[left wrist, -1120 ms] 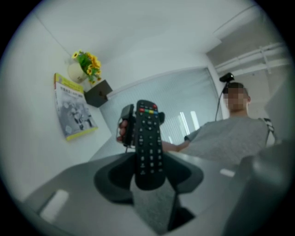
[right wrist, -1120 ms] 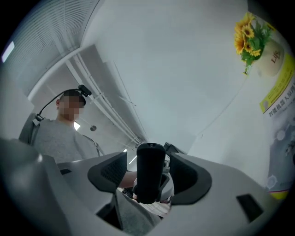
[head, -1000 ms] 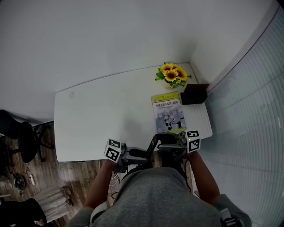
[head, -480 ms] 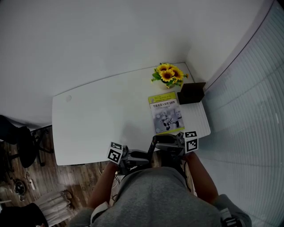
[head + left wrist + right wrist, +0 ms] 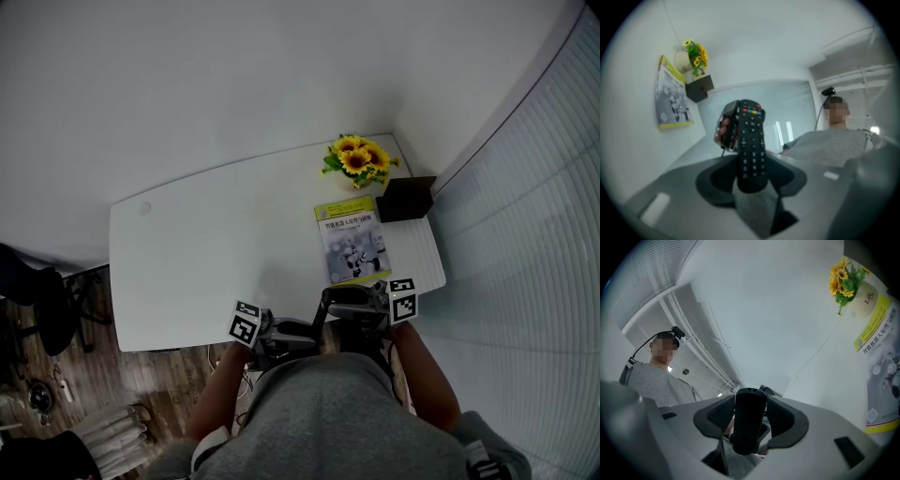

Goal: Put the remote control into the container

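At the head view's lower centre, by the white table's (image 5: 216, 253) near edge, the left gripper (image 5: 750, 180) clamps the remote control (image 5: 751, 140) by one end. The right gripper (image 5: 750, 420), its jaws just closing, presses on the other end. Upper right, the dark container (image 5: 405, 199) stands on the table, its contents unseen.

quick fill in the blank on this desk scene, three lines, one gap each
1. The left gripper is shut on the ____.
2. The booklet lies on the white ____.
3. At the booklet's far right corner stands the dark ____.

Missing words: remote control; table; container.
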Motion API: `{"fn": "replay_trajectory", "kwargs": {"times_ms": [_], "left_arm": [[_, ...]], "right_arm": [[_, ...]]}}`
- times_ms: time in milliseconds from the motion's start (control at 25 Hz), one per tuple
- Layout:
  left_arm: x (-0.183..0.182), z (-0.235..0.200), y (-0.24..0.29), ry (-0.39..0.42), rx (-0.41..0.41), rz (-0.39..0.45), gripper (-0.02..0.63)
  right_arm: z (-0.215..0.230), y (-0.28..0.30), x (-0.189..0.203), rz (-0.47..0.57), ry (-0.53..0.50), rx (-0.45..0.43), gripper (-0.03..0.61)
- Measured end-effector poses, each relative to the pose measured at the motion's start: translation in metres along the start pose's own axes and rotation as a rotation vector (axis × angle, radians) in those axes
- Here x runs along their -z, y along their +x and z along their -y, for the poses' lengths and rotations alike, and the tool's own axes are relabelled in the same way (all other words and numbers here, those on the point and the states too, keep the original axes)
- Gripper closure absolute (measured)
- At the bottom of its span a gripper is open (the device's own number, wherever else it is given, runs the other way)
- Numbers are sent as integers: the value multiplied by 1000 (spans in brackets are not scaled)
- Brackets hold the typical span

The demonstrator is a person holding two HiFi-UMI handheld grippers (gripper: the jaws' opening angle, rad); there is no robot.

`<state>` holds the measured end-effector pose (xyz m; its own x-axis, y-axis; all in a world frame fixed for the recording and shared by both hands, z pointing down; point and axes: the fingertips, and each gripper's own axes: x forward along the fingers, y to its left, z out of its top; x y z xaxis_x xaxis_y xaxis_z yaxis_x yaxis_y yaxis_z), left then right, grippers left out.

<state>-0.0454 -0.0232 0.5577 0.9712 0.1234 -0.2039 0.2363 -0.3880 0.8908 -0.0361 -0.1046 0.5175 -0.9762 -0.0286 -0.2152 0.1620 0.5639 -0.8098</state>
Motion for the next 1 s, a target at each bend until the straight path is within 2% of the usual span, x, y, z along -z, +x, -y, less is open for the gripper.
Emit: {"fn": "replay_trajectory", "kwargs": {"times_ms": [600, 760, 1000], "left_arm": [[8, 4, -11, 10, 23, -41, 418], [11, 9, -17, 40, 26, -36, 411], [10, 18, -29, 77, 38, 13, 324]], "right_arm": [[-5, 12, 8, 10, -39, 30, 367], [-12, 18, 14, 13, -64, 47, 367], [-20, 25, 28, -2, -71, 64, 368]]}}
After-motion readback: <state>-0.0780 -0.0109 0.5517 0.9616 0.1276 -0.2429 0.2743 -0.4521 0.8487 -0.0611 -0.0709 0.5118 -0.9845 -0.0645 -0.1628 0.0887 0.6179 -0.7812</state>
